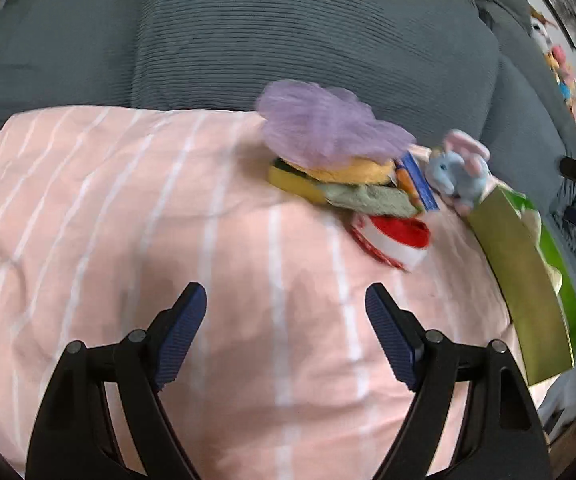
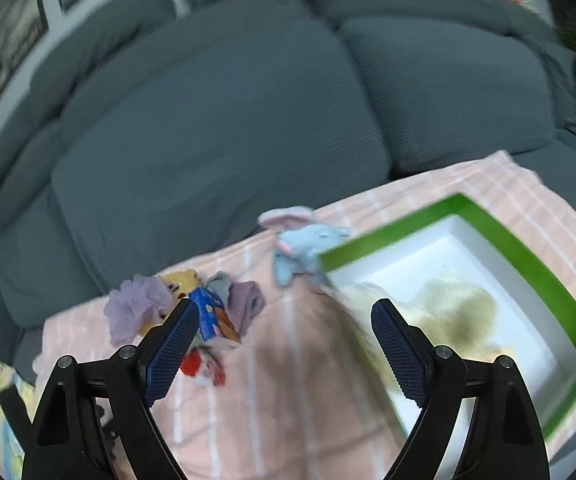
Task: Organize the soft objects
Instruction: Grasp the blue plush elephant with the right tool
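Your soft pile (image 1: 348, 176) sits on the pink striped blanket (image 1: 127, 220): a purple mesh puff (image 2: 135, 308) on top, a yellow plush, a folded cloth and a red-and-white piece. At its three o'clock lies the blue elephant plush (image 2: 308, 248), touching the green-rimmed box (image 2: 528, 256), which holds a pale yellow plush (image 2: 456, 312). Your left gripper (image 1: 285, 300) and right gripper (image 2: 285, 314) both gape wide, holding nothing.

A matt, faintly creased pink striped cotton sheet (image 1: 127, 208) is lying over a ribbed grey fabric sofa (image 1: 288, 40). A gauzy purple mesh puff (image 1: 324, 124) and a fuzzy blue plush elephant (image 2: 308, 246) are showing beside a smooth green-rimmed box (image 2: 528, 256). Ridged blue rubbery pads (image 2: 173, 350) are lining black matt plastic fingers.
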Demonstrator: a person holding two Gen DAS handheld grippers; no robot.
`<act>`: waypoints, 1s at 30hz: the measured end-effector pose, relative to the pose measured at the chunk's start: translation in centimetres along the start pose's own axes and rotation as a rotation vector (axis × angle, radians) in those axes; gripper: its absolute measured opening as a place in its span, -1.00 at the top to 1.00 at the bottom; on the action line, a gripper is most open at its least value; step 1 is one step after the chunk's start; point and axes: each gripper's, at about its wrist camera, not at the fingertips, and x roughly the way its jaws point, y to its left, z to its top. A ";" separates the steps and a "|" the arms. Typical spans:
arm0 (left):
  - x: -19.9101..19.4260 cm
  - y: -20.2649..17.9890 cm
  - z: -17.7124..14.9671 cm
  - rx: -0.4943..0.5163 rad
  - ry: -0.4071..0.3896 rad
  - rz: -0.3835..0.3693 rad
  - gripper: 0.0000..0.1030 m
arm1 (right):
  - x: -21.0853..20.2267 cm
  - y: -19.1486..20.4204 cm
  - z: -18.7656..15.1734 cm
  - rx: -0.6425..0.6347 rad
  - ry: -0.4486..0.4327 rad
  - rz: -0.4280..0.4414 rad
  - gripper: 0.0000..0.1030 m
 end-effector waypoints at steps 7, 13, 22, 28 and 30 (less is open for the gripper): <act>-0.1 2.9 0.5 -0.099 -0.020 0.029 -0.57 | 12.2 2.9 7.5 -0.069 0.270 -0.149 -0.72; -0.4 4.3 1.2 -0.163 -0.020 0.004 -0.57 | 19.0 2.9 9.0 -0.173 0.415 -0.332 -0.72; -0.5 4.5 1.5 -0.173 -0.018 -0.017 -0.57 | 24.2 1.6 7.3 -0.245 0.533 -0.409 -0.60; -0.7 4.5 1.5 -0.182 -0.024 -0.018 -0.57 | 22.1 2.6 7.2 -0.242 0.441 -0.371 -0.01; -0.7 4.5 1.5 -0.183 -0.026 -0.018 -0.57 | 20.7 2.7 7.5 -0.229 0.410 -0.332 0.02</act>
